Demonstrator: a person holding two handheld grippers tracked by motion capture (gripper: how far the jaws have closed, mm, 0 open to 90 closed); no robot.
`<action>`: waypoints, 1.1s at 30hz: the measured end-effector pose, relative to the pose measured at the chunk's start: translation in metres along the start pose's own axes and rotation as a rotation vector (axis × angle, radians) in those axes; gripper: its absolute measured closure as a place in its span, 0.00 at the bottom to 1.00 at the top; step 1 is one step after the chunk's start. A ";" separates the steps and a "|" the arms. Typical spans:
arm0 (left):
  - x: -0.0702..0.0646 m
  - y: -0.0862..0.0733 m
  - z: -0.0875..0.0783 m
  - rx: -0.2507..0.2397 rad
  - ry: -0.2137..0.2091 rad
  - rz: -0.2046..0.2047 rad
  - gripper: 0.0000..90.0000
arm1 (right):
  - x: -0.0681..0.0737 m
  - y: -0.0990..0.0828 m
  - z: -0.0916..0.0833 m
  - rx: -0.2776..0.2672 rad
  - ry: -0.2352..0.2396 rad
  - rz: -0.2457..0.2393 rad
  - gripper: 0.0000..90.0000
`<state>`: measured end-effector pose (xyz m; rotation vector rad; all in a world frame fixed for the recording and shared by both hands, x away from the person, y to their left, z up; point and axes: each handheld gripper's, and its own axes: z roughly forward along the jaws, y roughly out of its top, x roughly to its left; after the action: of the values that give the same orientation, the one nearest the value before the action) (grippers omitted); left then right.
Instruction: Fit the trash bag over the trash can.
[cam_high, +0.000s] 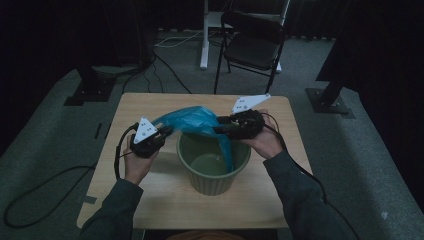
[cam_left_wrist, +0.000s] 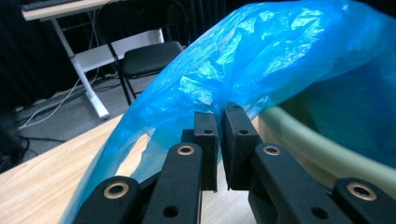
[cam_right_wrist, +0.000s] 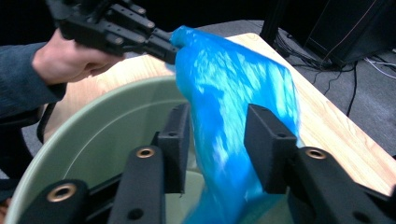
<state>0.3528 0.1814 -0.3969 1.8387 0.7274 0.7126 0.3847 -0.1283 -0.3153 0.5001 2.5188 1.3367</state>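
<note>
left gripper (cam_high: 162, 133): jaws pinched on the edge of the blue bag (cam_high: 192, 120), at the table's left | blue bag: stretched between both grippers above the green bin (cam_high: 210, 175), one end trailing inside it | right gripper (cam_high: 220, 129): jaws apart, bag passing loosely between them, pads not pressing | bin: mid-table (cam_high: 150, 200)

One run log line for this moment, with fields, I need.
left gripper: shut on bag | right gripper: open around bag | bag: hangs into bin
</note>
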 end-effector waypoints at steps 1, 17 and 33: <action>-0.001 0.001 -0.001 -0.003 -0.004 0.003 0.95 | -0.001 0.005 0.008 0.014 -0.009 -0.009 0.69; -0.009 0.008 -0.015 -0.040 -0.035 0.029 0.94 | 0.004 0.013 0.046 0.134 -0.048 -0.085 0.97; -0.003 0.007 -0.017 -0.044 -0.025 -0.001 0.89 | 0.000 -0.001 0.021 0.076 -0.016 -0.042 0.97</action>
<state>0.3393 0.1870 -0.3854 1.8037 0.6915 0.6987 0.3925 -0.1130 -0.3275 0.4687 2.5604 1.2218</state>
